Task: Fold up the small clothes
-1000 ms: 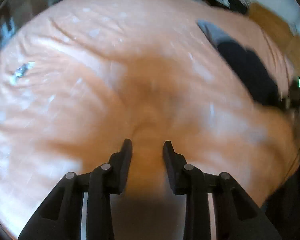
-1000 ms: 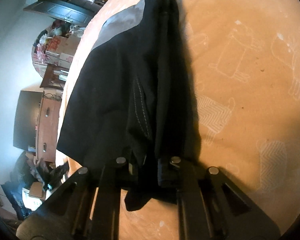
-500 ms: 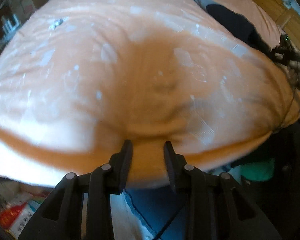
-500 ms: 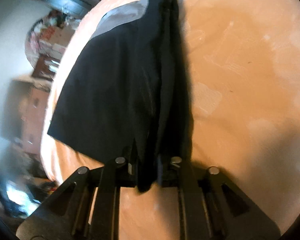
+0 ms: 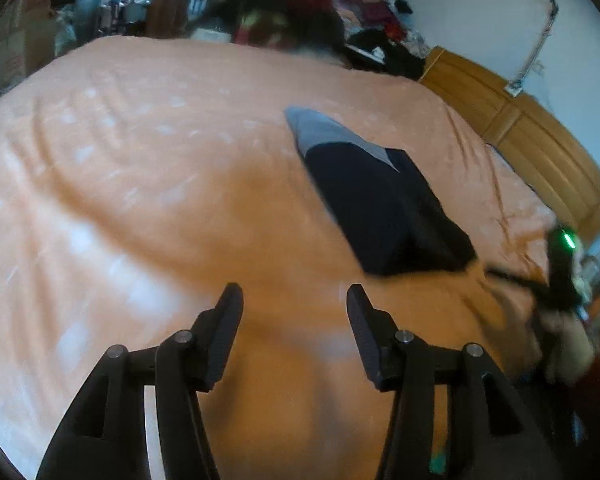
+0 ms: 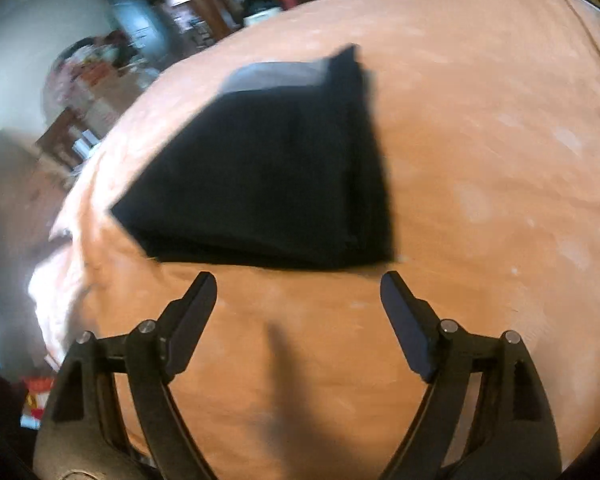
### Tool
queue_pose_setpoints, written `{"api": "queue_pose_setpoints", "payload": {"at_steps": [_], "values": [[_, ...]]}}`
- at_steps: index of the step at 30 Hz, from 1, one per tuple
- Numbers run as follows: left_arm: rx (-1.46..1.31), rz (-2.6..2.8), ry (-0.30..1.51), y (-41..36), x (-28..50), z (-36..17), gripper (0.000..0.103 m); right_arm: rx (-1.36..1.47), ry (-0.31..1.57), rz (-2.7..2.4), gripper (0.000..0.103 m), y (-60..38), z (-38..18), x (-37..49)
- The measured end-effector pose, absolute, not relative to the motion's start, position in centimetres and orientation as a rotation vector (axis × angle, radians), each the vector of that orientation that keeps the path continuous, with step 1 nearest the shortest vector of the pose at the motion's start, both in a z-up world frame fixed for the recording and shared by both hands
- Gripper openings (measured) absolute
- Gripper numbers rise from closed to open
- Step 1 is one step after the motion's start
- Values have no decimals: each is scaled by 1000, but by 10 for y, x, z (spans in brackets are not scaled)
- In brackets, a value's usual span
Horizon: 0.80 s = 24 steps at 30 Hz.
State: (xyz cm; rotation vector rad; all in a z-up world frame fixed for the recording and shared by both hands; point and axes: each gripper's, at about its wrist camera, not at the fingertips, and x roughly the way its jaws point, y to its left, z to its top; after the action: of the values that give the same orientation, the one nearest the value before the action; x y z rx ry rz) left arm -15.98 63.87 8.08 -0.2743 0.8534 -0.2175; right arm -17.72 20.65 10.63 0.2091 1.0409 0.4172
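Orange bed (image 5: 148, 184) spread before you, folded black garment (image 6: 268, 184) with grey band lying flat on it, your right gripper (image 6: 296, 292) fingers spread wide just short of it, your left gripper (image 5: 294, 308) fingers apart, empty.

Ahead of your left gripper (image 5: 295, 300) and off to the right of its parted jaws, the right gripper (image 5: 556, 284) is only a dark smear with a green light, cut by the frame's edge, so you cannot tell there how its jaws stand. The clutter (image 5: 308, 16) far beyond the left jaws, past the bed's far side, is too blurred to name piece by piece. In front of your right gripper (image 6: 298, 286), the folded dark garment (image 6: 268, 184) hides its own lower layers, and the room (image 6: 100, 60) up and left of those jaws smears into motion blur.
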Motion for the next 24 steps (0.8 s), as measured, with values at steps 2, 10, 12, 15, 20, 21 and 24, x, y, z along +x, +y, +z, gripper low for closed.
{"api": "queue_pose_setpoints", "payload": {"at_steps": [2, 10, 12, 15, 20, 21, 24], "values": [[-296, -159, 882, 635, -103, 69, 56, 232, 1050, 373, 82, 189, 99, -181], [-385, -120, 971, 632, 20, -7, 96, 155, 1015, 357, 82, 174, 103, -223], [-323, -145, 922, 621, 16, -14, 103, 144, 1008, 357, 83, 176, 100, -227], [-226, -103, 955, 604, 17, -14, 103, 164, 1004, 358, 87, 175, 95, -225], [-151, -102, 941, 599, 16, -15, 103, 129, 1007, 348, 94, 187, 94, -223], [-155, -105, 939, 601, 15, -15, 103, 121, 1006, 344, 95, 189, 94, -223], [-152, -104, 936, 601, 17, -16, 103, 123, 1006, 333, 95, 191, 95, -228]]}}
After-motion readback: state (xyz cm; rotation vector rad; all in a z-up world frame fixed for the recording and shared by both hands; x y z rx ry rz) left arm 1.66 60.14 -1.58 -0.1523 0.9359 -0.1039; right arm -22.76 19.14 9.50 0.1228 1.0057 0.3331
